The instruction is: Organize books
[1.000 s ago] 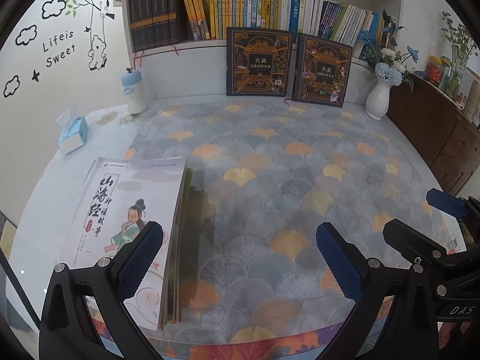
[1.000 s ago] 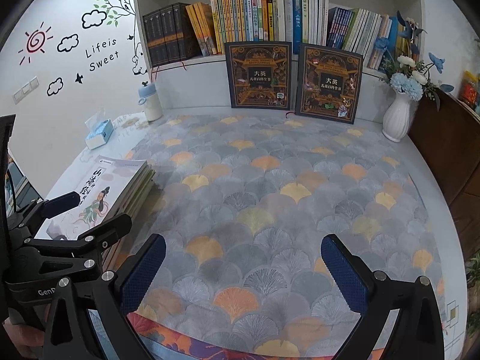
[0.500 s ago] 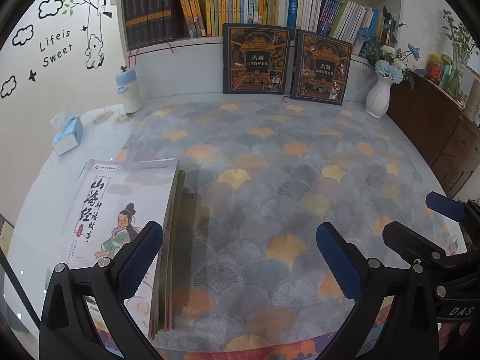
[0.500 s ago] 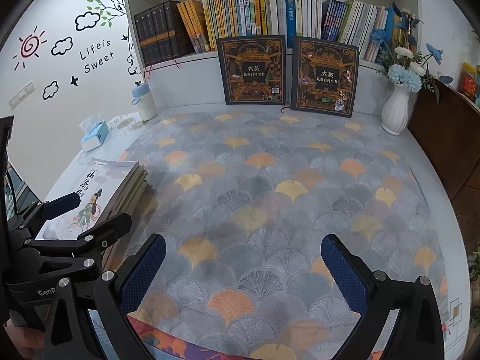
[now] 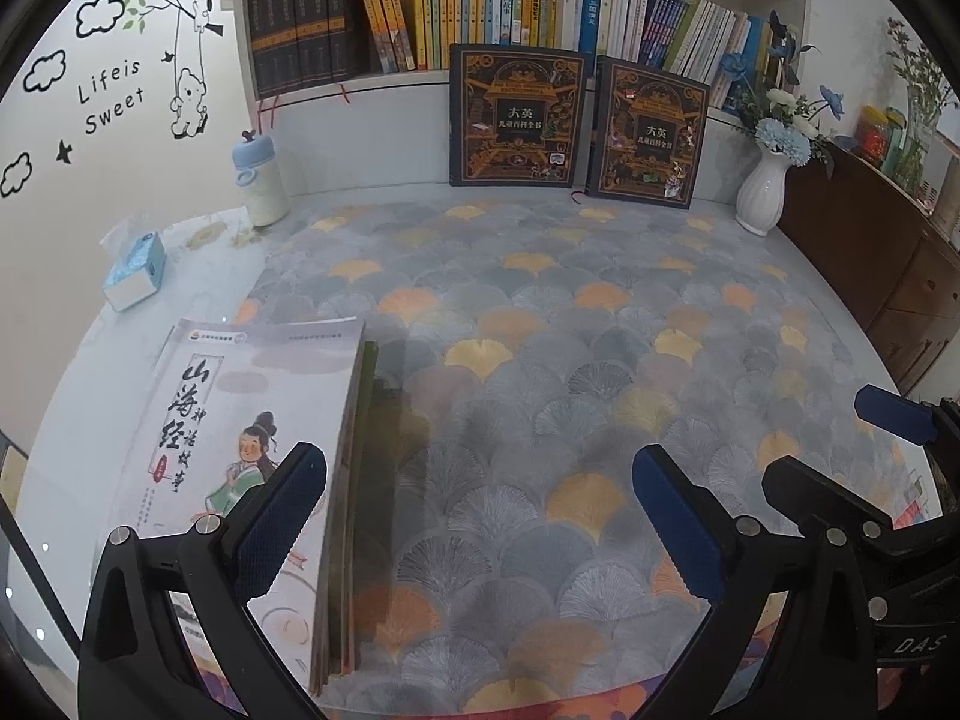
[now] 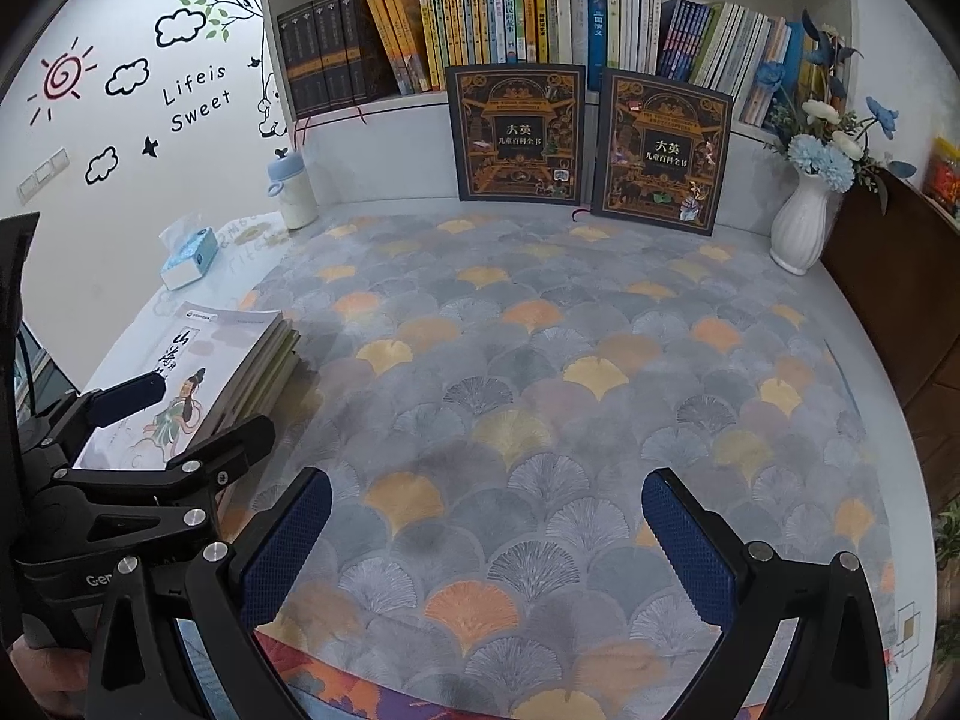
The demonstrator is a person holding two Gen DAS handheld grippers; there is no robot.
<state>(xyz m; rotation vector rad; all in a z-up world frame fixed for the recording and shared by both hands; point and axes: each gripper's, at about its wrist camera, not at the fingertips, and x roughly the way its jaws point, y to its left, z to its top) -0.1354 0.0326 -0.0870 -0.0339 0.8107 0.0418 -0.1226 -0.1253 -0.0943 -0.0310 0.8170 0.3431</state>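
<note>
Both tongs, left tongs (image 5: 480, 516) and right tongs (image 6: 486, 546), spread, empty, slightly pulled back; book stack (image 5: 252, 420) under left tongs' left finger, ungrasped.

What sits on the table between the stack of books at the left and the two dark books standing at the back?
Nothing: between the stack of books and the two dark books only the patterned table mat shows, clearest in the right wrist view.

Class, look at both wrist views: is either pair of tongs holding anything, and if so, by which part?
Nothing is held. The left tongs and right tongs are both open over the fan-patterned grey and orange table mat, beside the untouched stack of pale illustrated paperback books.
</note>
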